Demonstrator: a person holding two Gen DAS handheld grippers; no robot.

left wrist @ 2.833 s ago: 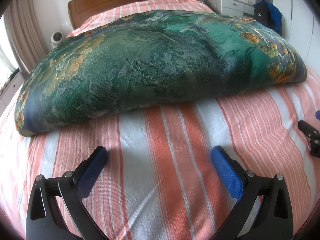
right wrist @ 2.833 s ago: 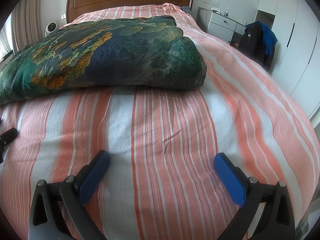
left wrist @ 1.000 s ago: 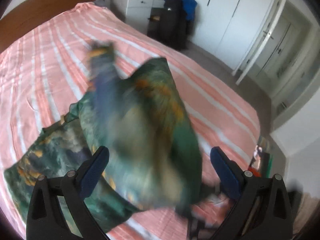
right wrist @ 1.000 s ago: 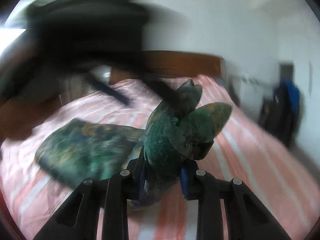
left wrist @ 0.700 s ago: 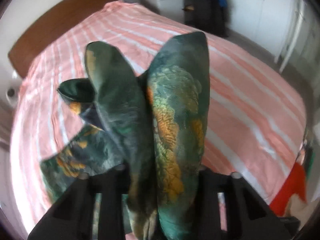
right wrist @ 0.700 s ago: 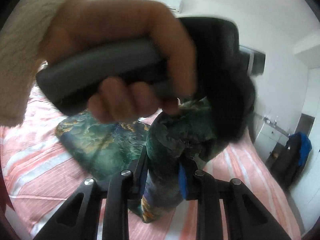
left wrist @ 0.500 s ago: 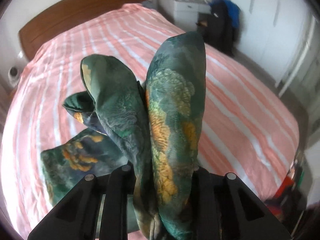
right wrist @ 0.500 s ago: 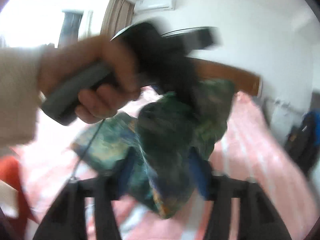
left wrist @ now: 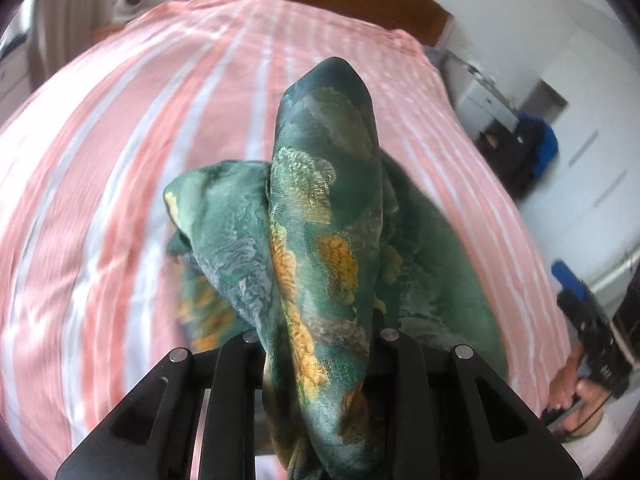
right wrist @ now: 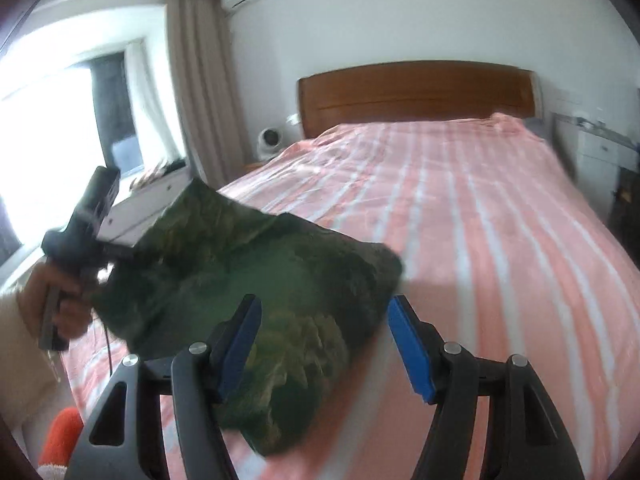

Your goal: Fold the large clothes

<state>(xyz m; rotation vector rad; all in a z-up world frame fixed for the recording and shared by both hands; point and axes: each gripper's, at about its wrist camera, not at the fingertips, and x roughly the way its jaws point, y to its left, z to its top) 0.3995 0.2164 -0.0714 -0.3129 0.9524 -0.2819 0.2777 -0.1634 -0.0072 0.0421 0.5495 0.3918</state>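
Note:
The large green floral garment (left wrist: 324,240) hangs bunched over the striped bed. My left gripper (left wrist: 320,340) is shut on a thick fold of it, which fills the jaws and hides the pads. In the right wrist view the garment (right wrist: 256,280) drapes from the left gripper (right wrist: 116,252) at the left down onto the bed. My right gripper (right wrist: 324,340) is open and empty, its blue pads (right wrist: 408,344) just above the garment's near edge. It also shows in the left wrist view (left wrist: 576,292) at the far right.
The bed's pink and white striped cover (right wrist: 480,208) spreads to a wooden headboard (right wrist: 416,92). A white nightstand (right wrist: 600,152) and dark clothes (left wrist: 528,148) stand at the right. A window and curtain (right wrist: 200,80) are on the left. An orange object (right wrist: 60,436) lies at the lower left.
My right gripper has let go of the garment and opened. The left gripper keeps its hold and has swung away to the left; the freed part has dropped onto the bed.

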